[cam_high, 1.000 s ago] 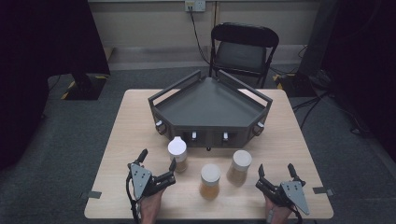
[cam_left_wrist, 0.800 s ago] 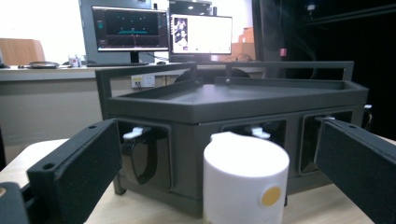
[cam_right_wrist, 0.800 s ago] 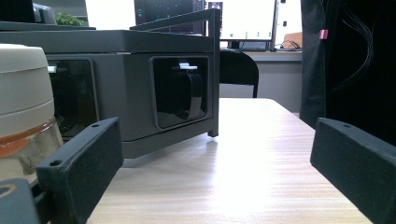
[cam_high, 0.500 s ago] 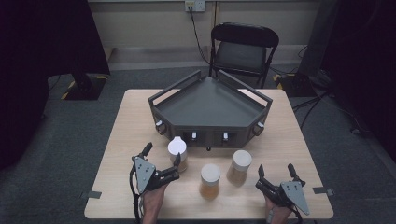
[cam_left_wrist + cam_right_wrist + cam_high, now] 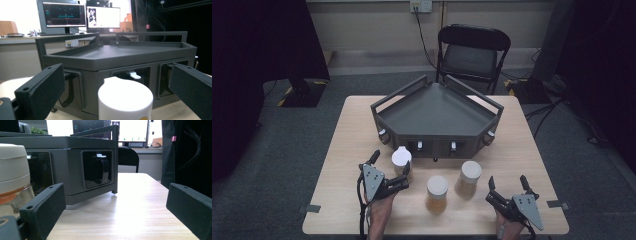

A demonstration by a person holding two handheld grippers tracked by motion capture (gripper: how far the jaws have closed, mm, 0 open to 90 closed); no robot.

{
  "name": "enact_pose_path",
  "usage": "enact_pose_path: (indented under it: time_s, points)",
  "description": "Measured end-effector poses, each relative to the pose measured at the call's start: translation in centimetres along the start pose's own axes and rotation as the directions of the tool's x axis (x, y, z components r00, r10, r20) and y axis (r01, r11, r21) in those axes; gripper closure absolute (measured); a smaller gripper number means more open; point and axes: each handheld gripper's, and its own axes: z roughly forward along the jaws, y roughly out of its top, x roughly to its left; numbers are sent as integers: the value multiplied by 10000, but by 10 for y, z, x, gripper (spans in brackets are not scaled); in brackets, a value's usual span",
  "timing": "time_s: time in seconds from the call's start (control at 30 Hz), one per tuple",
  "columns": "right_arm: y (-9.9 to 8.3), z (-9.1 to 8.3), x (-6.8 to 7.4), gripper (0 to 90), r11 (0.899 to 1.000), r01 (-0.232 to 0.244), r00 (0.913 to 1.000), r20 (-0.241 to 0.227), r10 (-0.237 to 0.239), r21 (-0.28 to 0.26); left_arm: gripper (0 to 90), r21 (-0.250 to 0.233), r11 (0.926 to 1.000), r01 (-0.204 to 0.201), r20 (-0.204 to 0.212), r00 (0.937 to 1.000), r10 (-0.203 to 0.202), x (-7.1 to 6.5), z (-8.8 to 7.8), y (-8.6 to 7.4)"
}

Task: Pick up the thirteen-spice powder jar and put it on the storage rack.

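While the white-lidded jar (image 5: 401, 159) sits between its jaws untouched, left claw (image 5: 390, 171) gapes wide; right claw (image 5: 507, 185) wide, empty.

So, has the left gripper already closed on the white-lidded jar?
No, in the left gripper view the left gripper stands wide open, both jaws clear of the white-lidded jar.

My left gripper (image 5: 390, 169) sits at the near left of the worktop (image 5: 347, 150), its jaws spread to either side of the white-lidded jar (image 5: 401, 160), which stands just in front of the dark tray unit (image 5: 437, 112). My right gripper (image 5: 507, 189) rests at the near right, jaws apart with nothing between them. Between my two grippers stand two more jars with pale lids and amber contents: the middle jar (image 5: 437, 194) nearer to me, the right jar (image 5: 470, 178) slightly farther. Beyond the worktop stands a black folding chair (image 5: 472, 52).
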Motion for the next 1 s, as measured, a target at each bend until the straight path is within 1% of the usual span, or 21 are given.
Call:
enact_pose_path:
  time_s: [0.07, 0.17, 0.27, 0.4, 0.47, 0.5, 0.57, 0.6, 0.67, 0.77, 0.87, 0.93, 1.0]
  points:
    - [0, 0, 0, 10, 10000, -3, 10000, 4, 3, 7, 0, 51, 10000, 16, -33, 10000, -16, -2, 2, -1]
    - [0, 0, 0, 10, 10000, -4, 10000, 4, 4, 4, 3, 111, 9998, 179, -111, 9998, -178, -5, 4, -4]
    - [0, 0, 0, 10, 10000, 1, 10000, 14, -1, -3, 13, 227, 9994, 243, -179, 9996, -239, -7, 6, -7]
    - [0, 0, 0, 10, 10000, 0, 10000, 16, 0, -2, 28, 309, 9993, 200, -309, 9993, -190, -11, 9, -10]
    - [0, 0, 0, 10, 10000, -2, 10000, 21, 2, -2, 43, 405, 9990, 213, -293, 9994, -201, -12, 10, -11]
    - [0, 0, 1, 10, 10000, 1, 10000, 31, -1, -2, 47, 533, 9984, 199, -309, 9994, -183, -13, 12, -12]
    - [0, 0, 0, 10, 10000, -1, 10000, 27, 1, -4, 50, 634, 9977, 246, -316, 9992, -226, -12, 13, -13]
    - [0, 0, 1, 10, 10000, 0, 10000, 29, 0, -2, 55, 697, 9970, 332, -293, 9991, -312, -11, 14, -13]
    - [0, 0, 0, 10, 10000, -2, 10000, 27, 2, 1, 73, 706, 9965, 437, -307, 9987, -416, -11, 14, -15]
    - [0, 0, 1, 10, 10000, 1, 10000, 30, -1, 0, 89, 881, 9952, 416, -186, 9990, -401, -10, 17, -15]
    - [0, 0, 1, 10, 10000, -3, 10000, 39, 3, -1, 119, 1052, 9939, 324, -224, 9993, -302, -12, 20, -15]
    - [0, 0, 1, 10, 10000, -2, 10000, 39, 2, 0, 147, 1203, 9920, 395, -286, 9989, -363, -12, 22, -14]
    - [0, 0, 1, 10, 10000, 0, 10000, 40, 0, -1, 163, 1239, 9914, 431, -275, 9988, -399, -12, 23, -14]
